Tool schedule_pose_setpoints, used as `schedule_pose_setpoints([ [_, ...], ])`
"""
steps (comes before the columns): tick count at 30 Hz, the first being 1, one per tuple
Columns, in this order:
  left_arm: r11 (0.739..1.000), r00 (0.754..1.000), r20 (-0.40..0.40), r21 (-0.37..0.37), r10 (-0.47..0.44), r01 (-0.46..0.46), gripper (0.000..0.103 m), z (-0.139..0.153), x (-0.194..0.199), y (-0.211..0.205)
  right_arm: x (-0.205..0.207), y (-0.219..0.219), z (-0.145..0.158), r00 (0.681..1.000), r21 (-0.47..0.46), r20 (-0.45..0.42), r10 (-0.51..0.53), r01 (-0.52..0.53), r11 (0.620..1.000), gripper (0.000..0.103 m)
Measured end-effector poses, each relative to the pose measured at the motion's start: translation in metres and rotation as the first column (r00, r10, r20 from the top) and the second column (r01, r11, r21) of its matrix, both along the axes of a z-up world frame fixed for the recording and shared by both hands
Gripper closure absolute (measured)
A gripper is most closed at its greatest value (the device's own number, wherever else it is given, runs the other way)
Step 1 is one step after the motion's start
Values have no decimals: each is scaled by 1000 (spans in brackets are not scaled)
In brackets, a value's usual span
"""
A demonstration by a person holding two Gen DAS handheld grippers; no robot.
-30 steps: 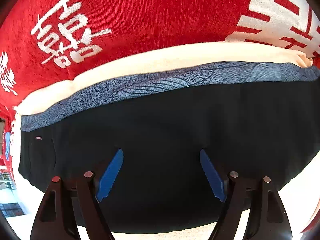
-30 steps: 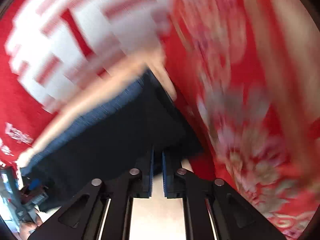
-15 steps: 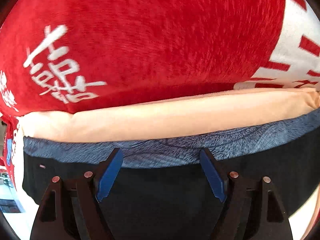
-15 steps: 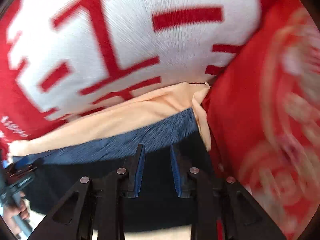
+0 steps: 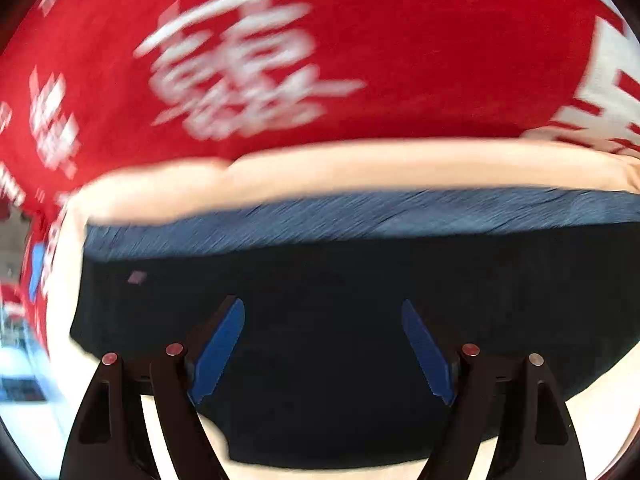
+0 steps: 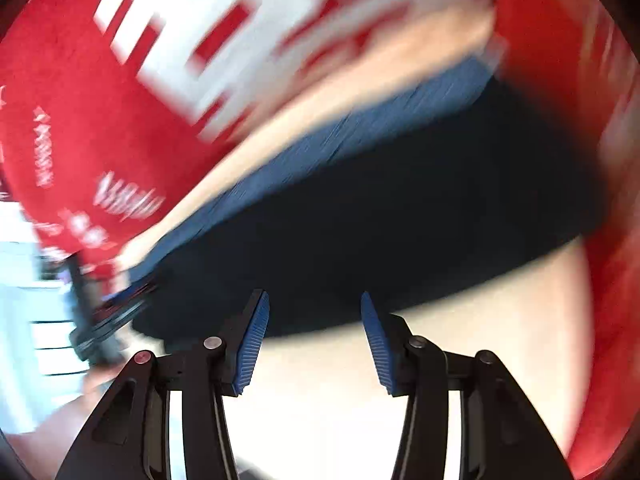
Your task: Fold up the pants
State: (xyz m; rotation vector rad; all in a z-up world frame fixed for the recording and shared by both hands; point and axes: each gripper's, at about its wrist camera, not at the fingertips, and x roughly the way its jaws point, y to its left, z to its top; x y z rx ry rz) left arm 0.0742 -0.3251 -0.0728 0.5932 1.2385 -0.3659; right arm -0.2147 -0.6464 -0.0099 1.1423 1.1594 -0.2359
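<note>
Both claws gape wide, gripping nothing. The left gripper [image 5: 322, 350] hangs over the dark pants [image 5: 320, 300]. The right gripper [image 6: 314, 340] sits at their edge.

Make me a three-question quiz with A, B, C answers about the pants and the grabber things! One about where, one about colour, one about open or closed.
1. Where do the black pants lie?
A. stacked on a blue-grey garment
B. in a basket
C. on a hanger

2. What colour is the blanket behind the stack?
A. green
B. red with white characters
C. yellow

3. How is the left hand-held gripper?
A. shut on the pants
B. shut on nothing
C. open

Answers: 1 A, a blue-grey edge shows just beyond the pants. 2 B, red cloth with white characters fills the top of the left view. 3 C, its blue pads stand wide apart; the right hand-held gripper is open too.
</note>
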Motion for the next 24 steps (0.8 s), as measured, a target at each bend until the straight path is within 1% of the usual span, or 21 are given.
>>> schedule_pose_setpoints([
  [1, 999, 999, -10, 22, 44, -44, 21, -3, 6, 19, 5, 21, -6, 1000, 62, 16, 5, -6, 998, 51],
  [2, 996, 996, -22, 38, 84, -83, 21, -6, 10, 35, 13, 31, -9, 1000, 99, 25, 12, -14, 995, 51],
  [5, 986, 985, -48, 53, 163, -161, 21, -10, 21, 72, 43, 89, -25, 997, 199, 57, 49, -60, 978, 51],
  [7, 985, 986, -36, 54, 163, -161, 21, -10, 30, 88, 77, 120, -32, 993, 248, 92, 78, -99, 964, 51],
  [9, 987, 988, -30, 50, 152, -151, 21, -7, 32, 96, 100, 149, -39, 988, 272, 119, 99, -128, 954, 51],
  [10, 988, 988, -37, 45, 148, -146, 21, -13, 39, 102, 114, 166, -42, 986, 291, 133, 101, -137, 947, 51],
  [11, 989, 988, -53, 38, 143, -141, 21, -16, 41, 108, 128, 182, -59, 985, 305, 143, 95, -136, 943, 51],
  [13, 992, 988, -80, 21, 129, -128, 21, -23, 43, 117, 144, 206, -65, 984, 328, 162, 81, -131, 936, 51],
  [15, 995, 991, -98, 9, 96, -95, 21, -37, 44, 122, 162, 222, -74, 985, 332, 155, 74, -122, 935, 51],
  [16, 996, 991, -105, 2, 87, -87, 21, -42, 46, 126, 164, 230, -78, 987, 332, 146, 68, -113, 937, 51],
  [20, 998, 993, -108, -40, 35, -40, 21, -44, 37, 126, 163, 241, -79, 990, 330, 139, 40, -85, 940, 49],
  [22, 997, 992, -120, -66, 27, -35, 21, -47, 40, 130, 165, 243, -81, 991, 340, 130, 15, -59, 939, 49],
  [24, 996, 990, -136, -84, 29, -40, 21, -48, 40, 133, 168, 240, -88, 994, 369, 107, -25, -16, 929, 49],
])
